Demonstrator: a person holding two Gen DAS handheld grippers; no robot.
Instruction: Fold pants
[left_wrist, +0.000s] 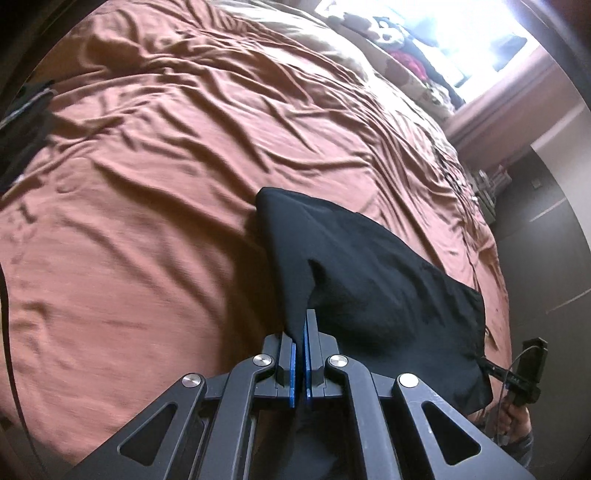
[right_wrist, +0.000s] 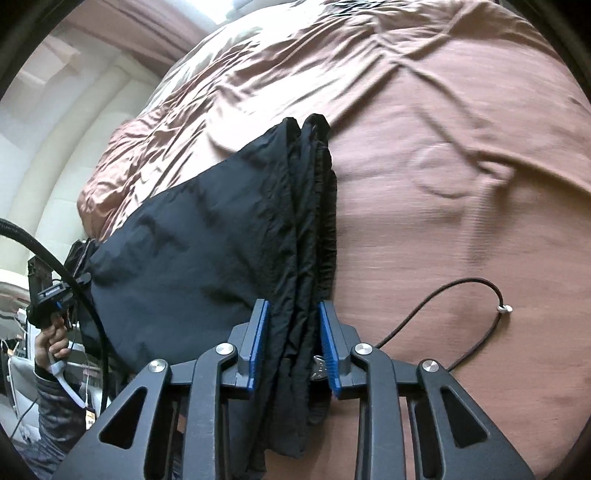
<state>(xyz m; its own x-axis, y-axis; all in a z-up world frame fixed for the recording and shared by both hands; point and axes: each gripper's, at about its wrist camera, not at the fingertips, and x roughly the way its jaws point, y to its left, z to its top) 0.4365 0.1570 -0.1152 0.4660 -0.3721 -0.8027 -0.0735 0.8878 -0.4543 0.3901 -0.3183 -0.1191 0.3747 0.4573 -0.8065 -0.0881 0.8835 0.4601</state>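
Observation:
Black pants (left_wrist: 369, 280) hang stretched between my two grippers above a rust-brown bedspread (left_wrist: 147, 166). My left gripper (left_wrist: 300, 325) is shut on a thin edge of the fabric. In the right wrist view the pants (right_wrist: 207, 243) spread to the left, and their gathered waistband (right_wrist: 314, 229) runs between the blue pads. My right gripper (right_wrist: 291, 321) is shut on that thick bunch, so its jaws stand apart around it. The right gripper also shows in the left wrist view (left_wrist: 517, 380), and the left gripper in the right wrist view (right_wrist: 51, 299).
A black drawstring with a metal tip (right_wrist: 504, 308) lies on the bedspread (right_wrist: 461, 184). Pillows and soft toys (left_wrist: 388, 37) sit at the far end under a bright window. Dark clothing (left_wrist: 26, 122) lies at the left edge. Dark floor (left_wrist: 546, 240) lies to the right.

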